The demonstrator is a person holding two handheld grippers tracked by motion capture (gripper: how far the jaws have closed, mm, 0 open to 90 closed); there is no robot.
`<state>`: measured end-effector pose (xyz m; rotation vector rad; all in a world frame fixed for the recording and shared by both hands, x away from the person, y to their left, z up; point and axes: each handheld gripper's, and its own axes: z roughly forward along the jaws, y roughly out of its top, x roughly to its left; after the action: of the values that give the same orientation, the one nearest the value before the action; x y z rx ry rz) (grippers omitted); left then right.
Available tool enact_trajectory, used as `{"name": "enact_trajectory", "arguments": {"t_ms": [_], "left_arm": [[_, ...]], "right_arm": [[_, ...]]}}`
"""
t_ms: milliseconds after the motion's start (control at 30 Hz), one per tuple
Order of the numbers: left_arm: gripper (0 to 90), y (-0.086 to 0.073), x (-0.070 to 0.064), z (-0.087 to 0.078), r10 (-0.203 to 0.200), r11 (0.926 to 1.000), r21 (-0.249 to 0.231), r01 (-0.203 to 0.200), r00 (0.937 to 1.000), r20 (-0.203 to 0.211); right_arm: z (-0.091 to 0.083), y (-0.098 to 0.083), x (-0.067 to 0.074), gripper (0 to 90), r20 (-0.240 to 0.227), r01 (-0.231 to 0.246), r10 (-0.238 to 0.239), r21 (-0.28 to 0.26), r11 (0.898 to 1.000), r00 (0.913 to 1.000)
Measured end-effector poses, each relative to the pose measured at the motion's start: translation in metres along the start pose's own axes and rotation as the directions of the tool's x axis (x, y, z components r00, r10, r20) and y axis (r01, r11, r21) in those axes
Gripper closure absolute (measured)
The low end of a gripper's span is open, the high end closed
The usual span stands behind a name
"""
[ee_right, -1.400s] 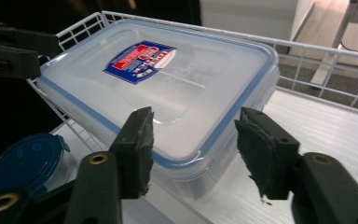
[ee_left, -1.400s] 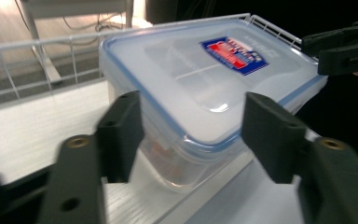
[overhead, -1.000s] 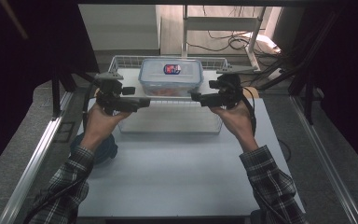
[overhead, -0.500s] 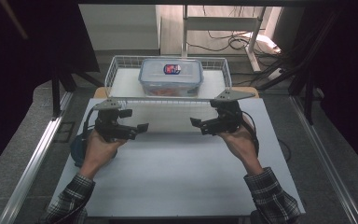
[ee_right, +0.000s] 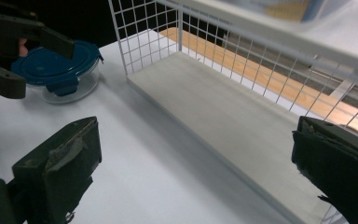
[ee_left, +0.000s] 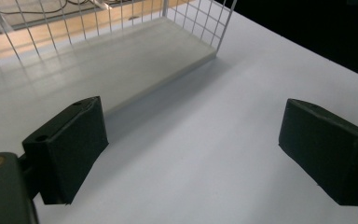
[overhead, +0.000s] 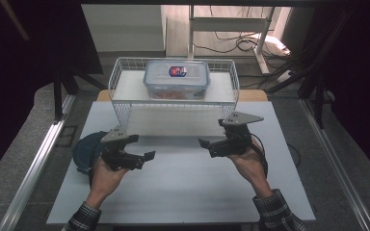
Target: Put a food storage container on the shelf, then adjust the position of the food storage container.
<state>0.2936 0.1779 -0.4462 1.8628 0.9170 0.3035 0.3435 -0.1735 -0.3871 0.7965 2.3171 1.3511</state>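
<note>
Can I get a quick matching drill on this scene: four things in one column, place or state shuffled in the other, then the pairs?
Things:
1. clear lidded box
2. round container with blue lid
3. left gripper
4. wire rack

Place or state:
A. on the table at the person's left, beside the left hand
B. standing at the far side of the white table
C. on the upper shelf of the rack
D. jaws open, nothing between them, over the bare table

Pairs: 1-C, 2-A, 3-D, 4-B
</note>
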Motion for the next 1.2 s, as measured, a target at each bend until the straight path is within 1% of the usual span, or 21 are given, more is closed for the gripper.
{"name": "enact_trajectory", "arguments": {"t_ms": [67,133,167,267,300,433,500,567,633,700,767,833,933,1000,1100,1200], "left_arm": [[6.7,-0.005,-0.002,0.002,0.007,0.9999,0.009,-0.007,1.0000,-0.003],[6.3,-0.009,-0.005,0.003,0.019,0.9998,0.002,-0.019,0.9998,-0.004],[6.0,-0.010,-0.006,0.004,0.026,0.9996,0.007,-0.026,0.9997,0.000],[4.2,-0.016,-0.011,0.006,0.057,0.9981,0.024,-0.057,0.9983,-0.011],[3.9,-0.019,-0.012,0.005,0.059,0.9979,0.027,-0.059,0.9982,-0.014],[3.9,-0.029,-0.016,-0.001,0.047,0.9988,0.010,-0.047,0.9988,0.013],[3.6,-0.033,-0.018,-0.004,0.051,0.9987,-0.002,-0.051,0.9984,0.022],[3.5,-0.038,-0.020,-0.008,0.059,0.9982,-0.009,-0.059,0.9982,0.012],[4.3,-0.043,-0.022,-0.011,0.074,0.9971,-0.019,-0.074,0.9973,0.001],[4.6,-0.049,-0.025,-0.013,0.092,0.9952,-0.029,-0.093,0.9954,-0.025],[4.8,-0.056,-0.027,-0.013,0.101,0.9942,-0.034,-0.102,0.9942,-0.036],[4.8,-0.063,-0.027,-0.009,0.100,0.9949,-0.011,-0.100,0.9944,-0.035],[3.3,-0.070,-0.025,-0.004,0.099,0.9947,0.030,-0.098,0.9945,-0.033],[2.7,-0.072,-0.022,0.000,0.095,0.9944,0.050,-0.093,0.9948,-0.038],[2.5,-0.073,-0.018,0.000,0.077,0.9958,0.054,-0.074,0.9962,-0.042],[2.7,-0.071,-0.015,-0.001,0.069,0.9960,0.061,-0.065,0.9960,-0.057]], "right_arm": [[0.000,-0.006,0.001,1.1,-0.006,-0.006,0.006,0.004,1.000,1.0000],[-0.001,-0.011,0.001,1.1,-0.001,0.005,-0.005,0.012,1.000,1.0000],[-0.002,-0.013,0.002,1.3,0.000,0.004,-0.004,0.007,1.000,1.0000],[-0.004,-0.020,0.003,0.9,-0.014,-0.003,0.003,0.006,1.000,0.9999],[-0.004,-0.023,0.005,0.6,-0.015,-0.002,0.002,0.007,1.000,0.9999],[-0.005,-0.032,0.011,0.0,-0.014,-0.006,0.006,0.003,1.000,0.9999],[-0.007,-0.036,0.016,0.0,-0.008,-0.001,0.001,-0.001,1.000,1.0000],[-0.008,-0.040,0.019,0.0,0.000,0.008,-0.008,-0.006,1.000,1.0000],[-0.010,-0.043,0.022,0.0,0.007,0.017,-0.017,0.000,1.000,0.9998],[-0.011,-0.048,0.025,0.0,0.010,0.016,-0.016,-0.001,1.000,0.9998],[-0.010,-0.056,0.028,0.0,0.007,0.011,-0.011,0.004,1.000,0.9999],[-0.007,-0.066,0.030,0.0,0.006,0.005,-0.005,0.007,1.000,1.0000],[0.000,-0.082,0.032,0.0,-0.002,0.007,-0.007,0.039,0.999,1.0000],[0.003,-0.091,0.029,0.0,0.008,0.005,-0.006,0.066,0.998,1.0000],[0.004,-0.097,0.025,0.0,0.012,-0.022,0.021,0.075,0.997,0.9997],[0.003,-0.099,0.022,0.0,0.022,-0.033,0.031,0.074,0.997,0.9993]]}}
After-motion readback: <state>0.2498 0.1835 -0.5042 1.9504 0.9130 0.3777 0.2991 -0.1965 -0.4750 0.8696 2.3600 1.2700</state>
